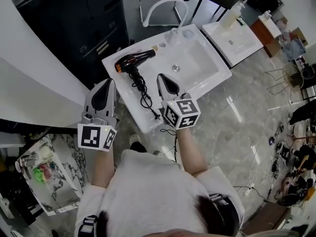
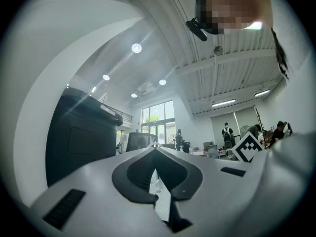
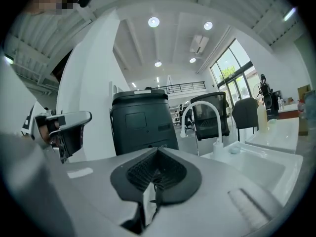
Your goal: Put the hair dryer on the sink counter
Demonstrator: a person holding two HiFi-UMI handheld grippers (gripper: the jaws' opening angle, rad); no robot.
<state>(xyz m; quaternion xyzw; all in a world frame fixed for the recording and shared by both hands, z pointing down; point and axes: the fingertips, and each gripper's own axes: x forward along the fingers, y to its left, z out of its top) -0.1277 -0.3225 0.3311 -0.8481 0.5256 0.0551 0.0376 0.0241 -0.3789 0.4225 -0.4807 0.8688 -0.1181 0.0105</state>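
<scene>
A black hair dryer (image 1: pixel 132 62) with a copper-coloured nozzle lies on the left part of the white sink counter (image 1: pixel 112 63). Its black cord (image 1: pixel 144 97) snakes toward the counter's front edge. My right gripper (image 1: pixel 161 78) hovers over the front of the counter, just right of the cord, jaws shut with nothing in them. My left gripper (image 1: pixel 109 82) hangs off the counter's left edge, jaws together and empty. Both point about level. In the right gripper view the right gripper (image 3: pixel 158 154) faces the tap (image 3: pixel 205 117), and the dryer is out of sight. The left gripper (image 2: pixel 156 154) faces a dark cabinet (image 2: pixel 81 142).
The basin (image 1: pixel 195 65) and tap (image 1: pixel 174 33) take up the counter's right part. A second white sink top (image 1: pixel 237 38) lies beyond. A black cabinet (image 1: pixel 74 19) stands at the left, a chair (image 1: pixel 163 6) behind. A marble slab (image 1: pixel 54 181) and cables (image 1: pixel 276 147) lie on the floor.
</scene>
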